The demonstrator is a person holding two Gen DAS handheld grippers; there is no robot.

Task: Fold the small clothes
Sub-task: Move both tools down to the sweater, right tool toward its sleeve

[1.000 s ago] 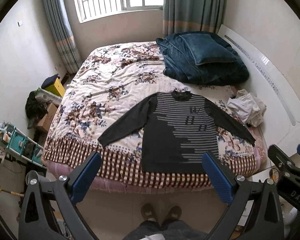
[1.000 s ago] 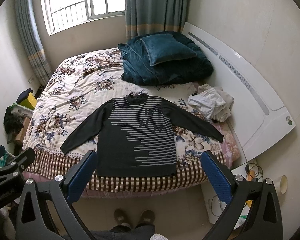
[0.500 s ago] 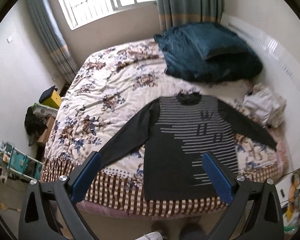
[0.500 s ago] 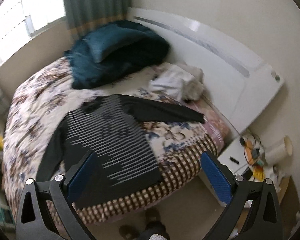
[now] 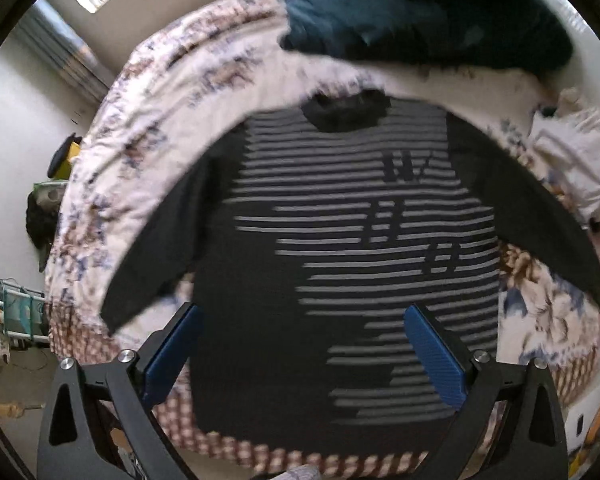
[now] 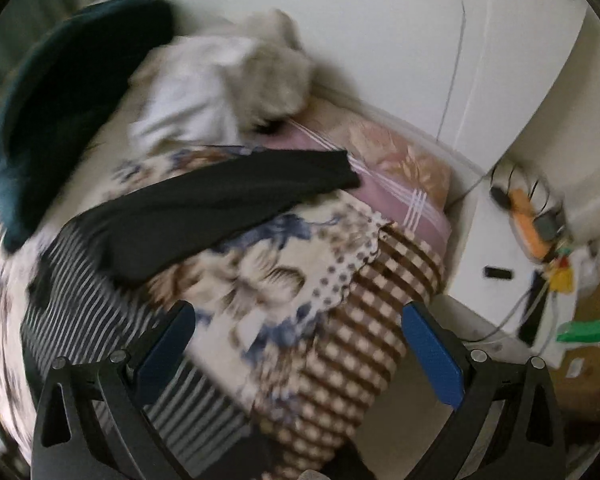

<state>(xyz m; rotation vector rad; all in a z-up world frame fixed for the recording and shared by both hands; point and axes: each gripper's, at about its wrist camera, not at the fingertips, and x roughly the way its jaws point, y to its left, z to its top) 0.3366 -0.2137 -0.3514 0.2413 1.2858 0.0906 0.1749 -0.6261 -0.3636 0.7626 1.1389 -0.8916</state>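
A dark sweater with grey stripes [image 5: 340,248] lies flat on the floral bed cover [image 5: 172,92], sleeves spread out to both sides. My left gripper [image 5: 300,336] is open and empty, above the sweater's lower half. My right gripper [image 6: 298,332] is open and empty, above the bed's right front corner. In the right wrist view the sweater's right sleeve [image 6: 228,196] lies ahead of the right gripper, and the striped body [image 6: 100,312] is at the left. Both views are blurred by motion.
A teal blanket pile [image 5: 428,12] sits at the head of the bed. Crumpled white clothes [image 6: 220,84] lie at the bed's right side by the white headboard [image 6: 420,40]. A white bedside stand [image 6: 512,280] with cables is at the right. Clutter [image 5: 40,216] stands left of the bed.
Both grippers have moved forward and down toward the bed. The left now hovers over the sweater's body. The right has swung to the right, toward the right sleeve and bed corner.
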